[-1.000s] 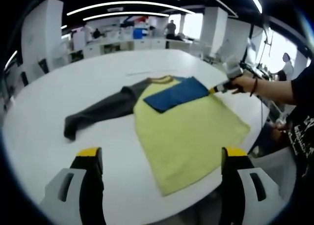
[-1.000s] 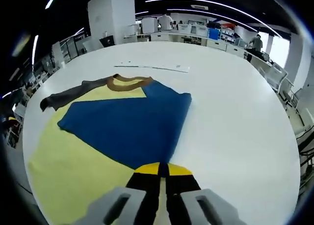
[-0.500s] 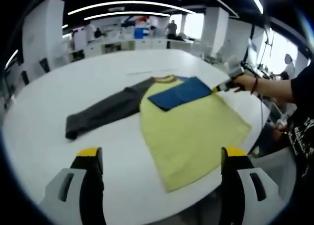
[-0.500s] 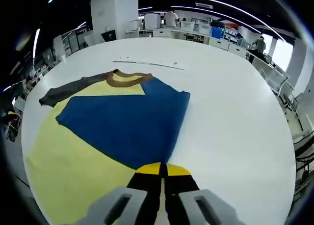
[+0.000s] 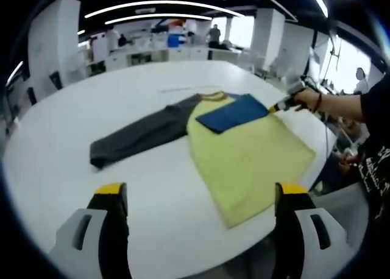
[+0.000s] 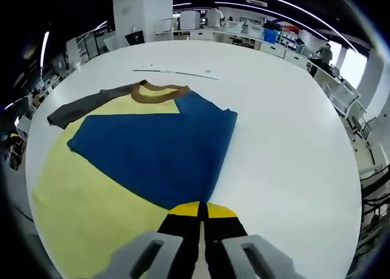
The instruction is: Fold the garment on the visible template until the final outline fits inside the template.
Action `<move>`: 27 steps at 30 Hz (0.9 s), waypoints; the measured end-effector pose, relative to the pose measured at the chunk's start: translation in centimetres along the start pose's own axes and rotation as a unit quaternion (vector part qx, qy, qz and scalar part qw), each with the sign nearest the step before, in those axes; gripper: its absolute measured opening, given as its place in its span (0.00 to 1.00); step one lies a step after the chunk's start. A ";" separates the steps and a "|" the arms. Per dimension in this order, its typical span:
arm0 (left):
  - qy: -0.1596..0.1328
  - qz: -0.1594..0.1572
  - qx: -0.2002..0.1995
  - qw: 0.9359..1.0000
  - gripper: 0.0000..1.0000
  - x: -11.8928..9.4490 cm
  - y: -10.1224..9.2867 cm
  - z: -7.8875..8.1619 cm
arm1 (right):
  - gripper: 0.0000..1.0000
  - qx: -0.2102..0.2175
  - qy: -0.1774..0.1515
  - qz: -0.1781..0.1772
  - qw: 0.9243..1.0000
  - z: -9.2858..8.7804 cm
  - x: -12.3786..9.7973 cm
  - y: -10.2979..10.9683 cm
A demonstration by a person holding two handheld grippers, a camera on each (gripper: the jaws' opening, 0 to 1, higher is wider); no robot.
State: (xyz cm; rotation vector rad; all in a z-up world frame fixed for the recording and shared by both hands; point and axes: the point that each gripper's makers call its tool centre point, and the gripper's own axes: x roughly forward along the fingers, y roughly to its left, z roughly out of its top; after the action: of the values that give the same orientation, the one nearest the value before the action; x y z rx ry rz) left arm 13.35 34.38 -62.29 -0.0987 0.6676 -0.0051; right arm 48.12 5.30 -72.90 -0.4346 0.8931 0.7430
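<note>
Just ahead of the right gripper (image 6: 198,211), whose jaws pinch the folded blue sleeve (image 6: 155,154) of the yellow long-sleeved shirt (image 5: 250,154), the first fold looks underway; next, the idle, wide-open left gripper (image 5: 198,197) should likely take the grey sleeve (image 5: 137,136) lying far forward.

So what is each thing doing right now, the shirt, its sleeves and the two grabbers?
Shirt: flat on the table, yellow body spread out.
Blue sleeve: folded in across the body.
Grey sleeve: stretched straight out, unfolded.
Right gripper: shut on the blue sleeve's end.
Left gripper: open, holding nothing.
</note>
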 end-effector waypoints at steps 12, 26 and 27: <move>0.003 0.001 -0.001 1.000 0.97 0.2 0.0 0.0 | 0.00 0.009 0.009 0.000 1.000 -0.6 -0.2 -1.5; 0.006 0.001 -0.002 1.000 0.97 0.3 0.0 -0.1 | 0.00 0.026 0.014 0.010 1.000 -0.8 -0.3 -2.2; 0.006 0.001 -0.002 1.000 0.97 0.3 -0.1 -0.1 | 0.00 0.030 0.011 0.011 0.999 -0.7 -0.4 -2.2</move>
State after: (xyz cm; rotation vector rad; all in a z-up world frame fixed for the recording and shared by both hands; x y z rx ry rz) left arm 13.54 34.32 -62.54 -0.1020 0.6804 -0.0021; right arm 49.22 3.22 -72.92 -0.3819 0.9404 0.7306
